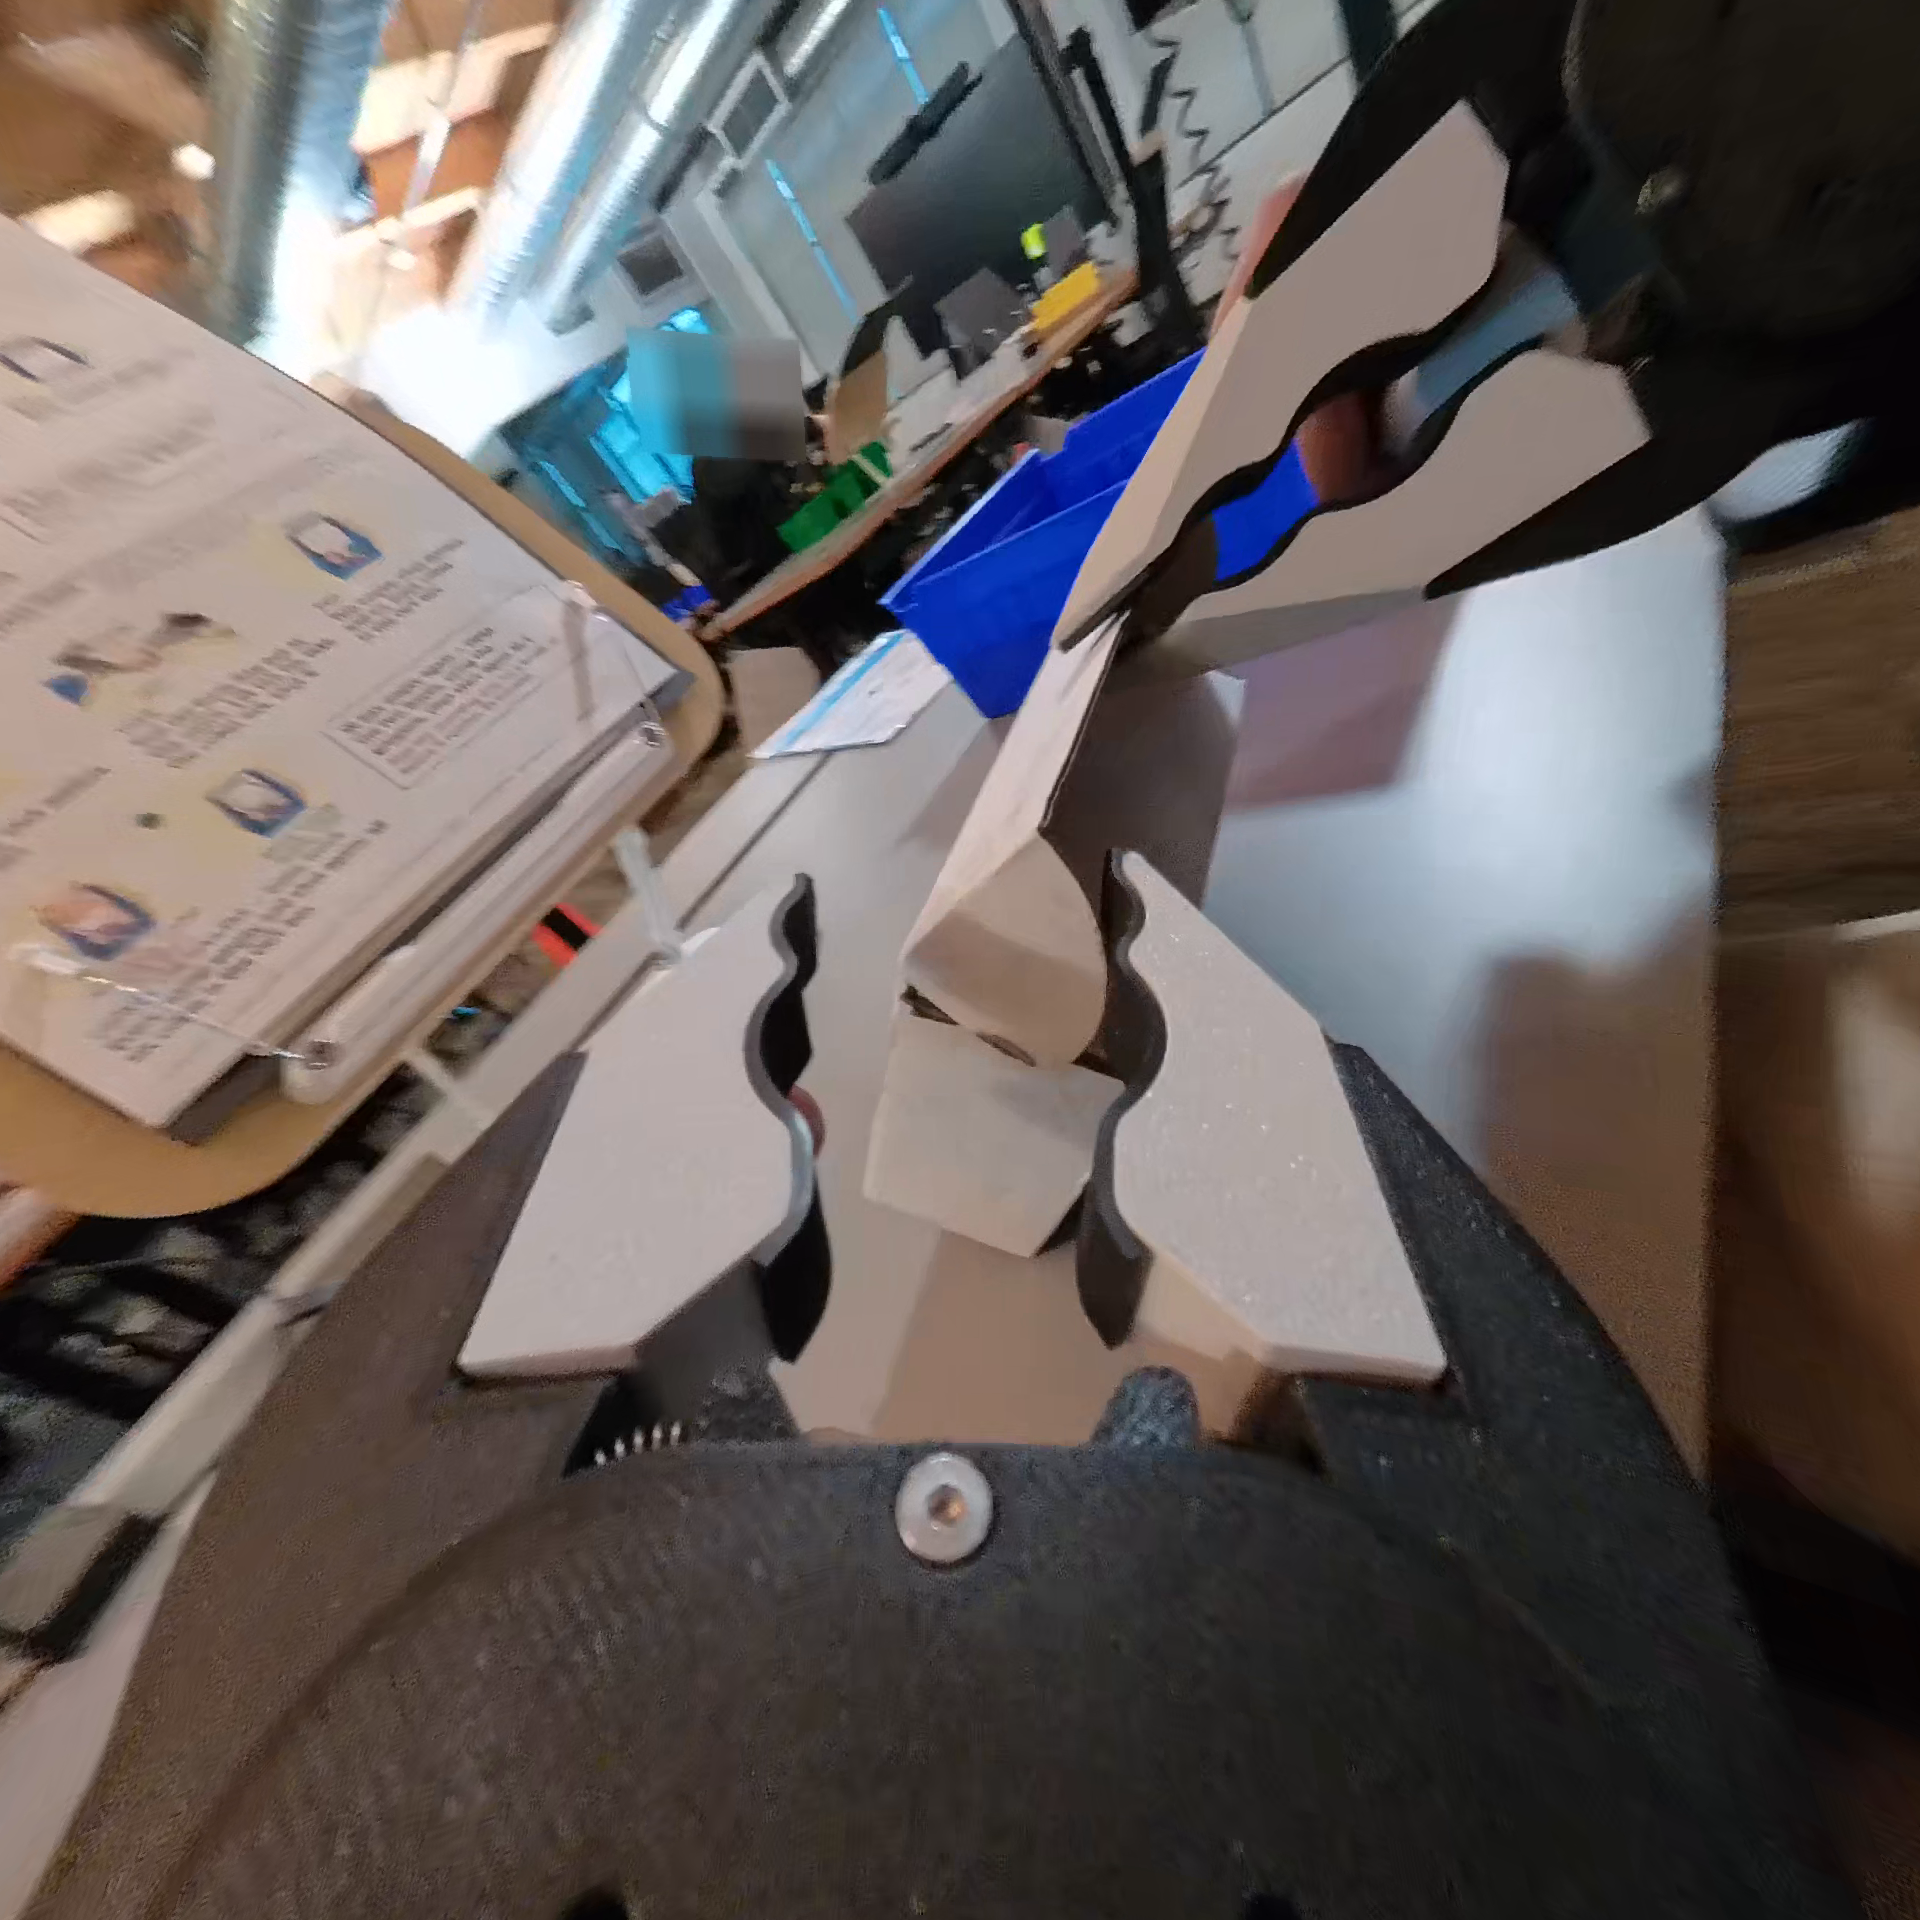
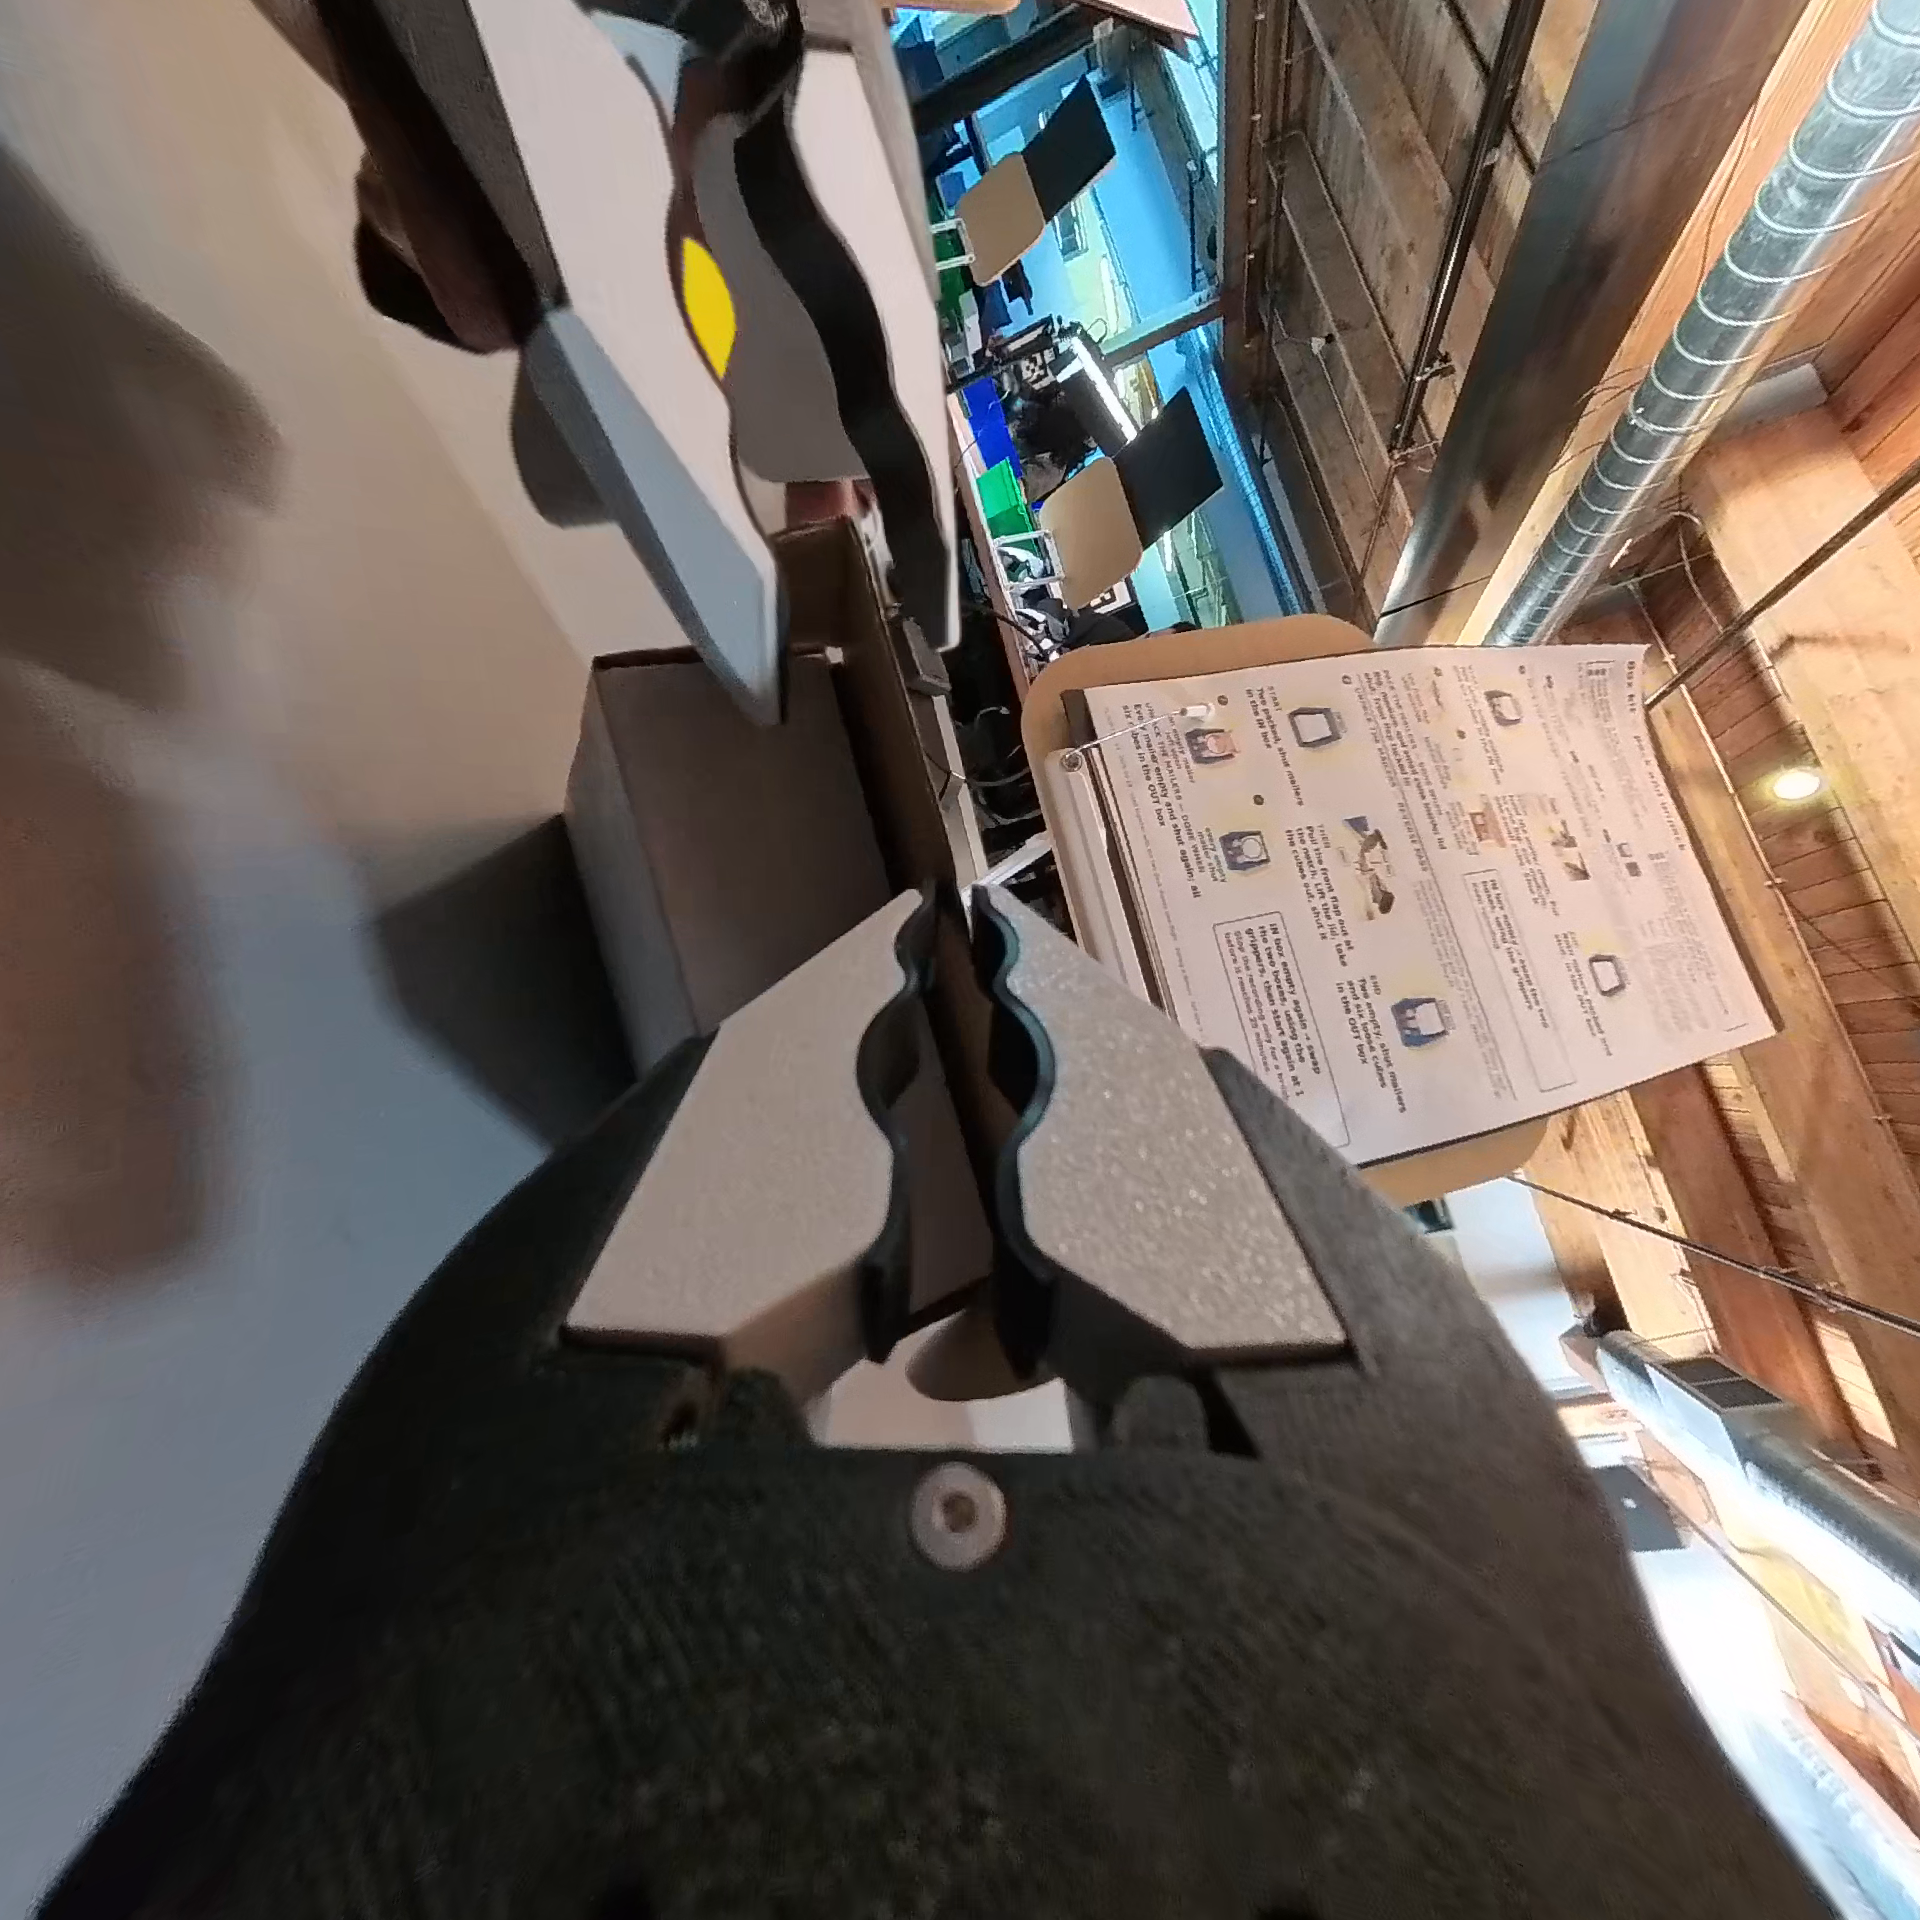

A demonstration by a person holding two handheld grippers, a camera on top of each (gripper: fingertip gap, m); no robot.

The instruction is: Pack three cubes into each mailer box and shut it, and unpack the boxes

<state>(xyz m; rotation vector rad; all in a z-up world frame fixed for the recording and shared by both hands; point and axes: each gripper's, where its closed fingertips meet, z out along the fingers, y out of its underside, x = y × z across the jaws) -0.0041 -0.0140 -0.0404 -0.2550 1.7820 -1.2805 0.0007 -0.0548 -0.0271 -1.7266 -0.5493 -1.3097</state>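
While both grippers grip its cardboard flaps, mailer box stands open

The table is pale grey and smooth, with light shining on it. A white cardboard mailer box stands on it, with a flap lifted up. Behind the box a blue bin sits on the table. Just beside the bin lies a sheet of paper with a blue edge. In the right wrist view the same table looks tipped on its side, and the box rests against it, looking brown in shadow.
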